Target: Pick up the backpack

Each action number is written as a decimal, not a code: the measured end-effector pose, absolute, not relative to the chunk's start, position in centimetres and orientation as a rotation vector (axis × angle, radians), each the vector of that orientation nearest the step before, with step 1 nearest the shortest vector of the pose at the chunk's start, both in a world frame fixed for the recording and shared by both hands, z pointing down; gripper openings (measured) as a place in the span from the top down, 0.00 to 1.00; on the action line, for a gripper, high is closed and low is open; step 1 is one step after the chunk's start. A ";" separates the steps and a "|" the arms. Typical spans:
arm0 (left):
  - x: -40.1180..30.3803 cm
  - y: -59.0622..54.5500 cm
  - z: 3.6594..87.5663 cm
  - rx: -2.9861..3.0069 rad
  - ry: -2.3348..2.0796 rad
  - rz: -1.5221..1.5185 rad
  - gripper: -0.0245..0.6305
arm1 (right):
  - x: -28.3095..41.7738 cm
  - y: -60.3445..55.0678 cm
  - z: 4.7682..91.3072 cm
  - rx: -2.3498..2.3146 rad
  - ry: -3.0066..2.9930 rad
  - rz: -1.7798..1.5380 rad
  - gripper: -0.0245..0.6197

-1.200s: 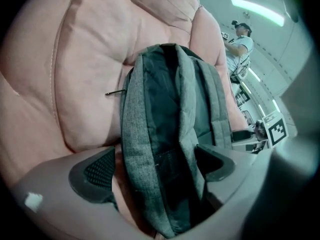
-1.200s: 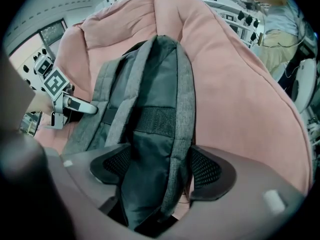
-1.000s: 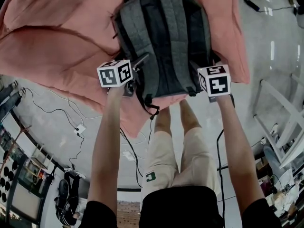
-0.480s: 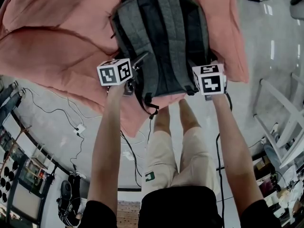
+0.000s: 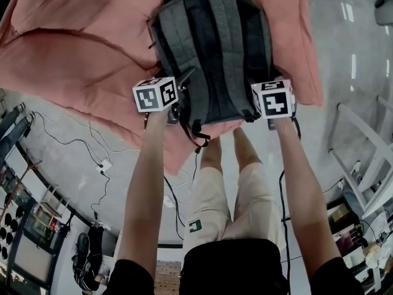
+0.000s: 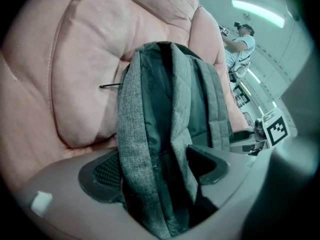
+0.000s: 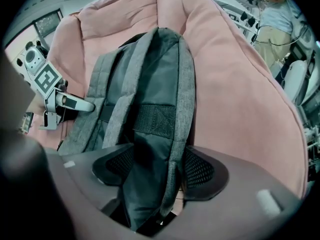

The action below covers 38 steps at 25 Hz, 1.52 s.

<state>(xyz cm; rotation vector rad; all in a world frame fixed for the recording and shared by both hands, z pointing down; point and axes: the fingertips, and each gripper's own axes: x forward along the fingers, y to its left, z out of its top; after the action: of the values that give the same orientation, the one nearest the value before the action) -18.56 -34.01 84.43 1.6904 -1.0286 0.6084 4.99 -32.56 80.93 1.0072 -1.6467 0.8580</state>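
A grey backpack (image 5: 212,48) lies straps-up on a big pink cushion (image 5: 80,54). My left gripper (image 5: 181,97) is at its lower left corner. In the left gripper view the jaws (image 6: 155,169) are closing on the backpack's (image 6: 170,99) grey edge and strap, and both pads touch the fabric. My right gripper (image 5: 255,103) is at the lower right corner. Its jaws (image 7: 159,169) are closing too, with the backpack's (image 7: 150,79) padded strap filling the gap between the pads.
The cushion's edge hangs over a grey floor with cables (image 5: 98,158). My own legs (image 5: 227,183) stand just below the backpack. A white frame (image 5: 362,158) is at the right. Another person (image 6: 240,44) stands far behind the cushion.
The right gripper has edged slightly in against the backpack's lower right corner. The left gripper stays at the lower left corner. The backpack has not moved.
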 end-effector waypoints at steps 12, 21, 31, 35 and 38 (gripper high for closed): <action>-18.3 -32.6 83.8 1.668 -1.037 0.572 0.55 | 4.9 -30.9 81.4 1.001 -1.632 0.889 0.57; -18.4 -30.9 83.0 1.659 -1.044 0.597 0.62 | 4.3 -29.0 81.4 1.029 -1.617 0.913 0.64; -18.0 -29.4 79.7 1.685 -1.007 0.554 0.68 | 4.3 -27.2 78.2 1.082 -1.620 0.947 0.69; -18.0 -27.9 77.9 1.695 -1.027 0.557 0.69 | 4.1 -25.5 76.8 1.103 -1.629 0.970 0.70; -17.1 -27.6 75.8 1.722 -1.040 0.549 0.71 | 4.9 -24.9 75.2 1.122 -1.645 0.988 0.72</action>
<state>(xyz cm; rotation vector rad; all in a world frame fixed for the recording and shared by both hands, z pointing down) -17.14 -27.55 75.84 1.7223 -1.0403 0.5489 4.86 -24.88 75.24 1.1220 -1.6445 0.9884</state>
